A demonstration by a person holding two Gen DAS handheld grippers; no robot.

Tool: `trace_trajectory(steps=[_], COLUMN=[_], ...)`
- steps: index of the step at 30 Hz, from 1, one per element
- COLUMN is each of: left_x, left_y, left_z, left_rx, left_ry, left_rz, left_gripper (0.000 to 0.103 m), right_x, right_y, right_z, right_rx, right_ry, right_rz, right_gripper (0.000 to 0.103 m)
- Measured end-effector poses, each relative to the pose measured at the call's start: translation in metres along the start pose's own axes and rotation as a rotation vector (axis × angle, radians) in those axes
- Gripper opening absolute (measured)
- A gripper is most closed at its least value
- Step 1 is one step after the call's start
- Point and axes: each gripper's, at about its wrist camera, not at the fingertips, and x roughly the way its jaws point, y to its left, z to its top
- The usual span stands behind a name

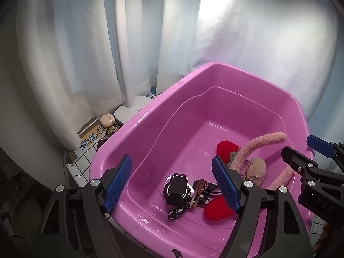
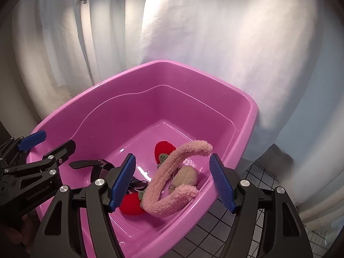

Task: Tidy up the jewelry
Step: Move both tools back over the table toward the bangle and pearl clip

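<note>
Left gripper (image 1: 172, 188): apart, empty, poised above black chunky wristwatch (image 1: 176, 188) on tub floor.
Right gripper (image 2: 173, 186): apart, empty, framing pink fuzzy plush charm (image 2: 172, 178) below.
Beyond claws: glossy pink plastic tub (image 2: 148, 68), far floor bare, roomy; steep walls crowd sideways travel.

Left hand-held gripper (image 1: 172, 185) and right hand-held gripper (image 2: 173, 181) side by side, angled downward, jaws wide apart, empty.

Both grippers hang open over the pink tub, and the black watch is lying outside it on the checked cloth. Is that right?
Not quite. The black watch lies inside the pink tub, on its floor beside the keys, as the left wrist view shows. Both the left gripper and right gripper are open.
</note>
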Motion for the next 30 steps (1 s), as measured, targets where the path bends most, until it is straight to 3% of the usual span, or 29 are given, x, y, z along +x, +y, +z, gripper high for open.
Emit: trace_trajectory(steps=[9, 18, 25, 30], left_x=[-0.012, -0.034, -0.059, -0.079], left_y=[-0.004, -0.027, -0.070, -0.114], left_z=[-0.004, -0.013, -0.016, -0.023], left_rx=[-0.005, 0.005, 0.065, 0.123], left_ry=[0.001, -0.012, -0.041, -0.061], left_rz=[-0.016, -0.056, -0.129, -0.235], left_gripper=[0.075, 0.089, 0.095, 0.095], right_x=[-0.018, -0.052, -0.088, -0.110], right_y=[-0.006, -0.032, -0.071, -0.109], right_z=[-0.007, -0.036, -0.083, -0.134], right_rx=[0.019, 0.076, 0.146, 0.236], right_ry=[-0.027, -0.053, -0.061, -0.028], right_rz=[0.005, -0.021, -0.066, -0.112], right_gripper=[0.068, 0.068, 0.068, 0.068])
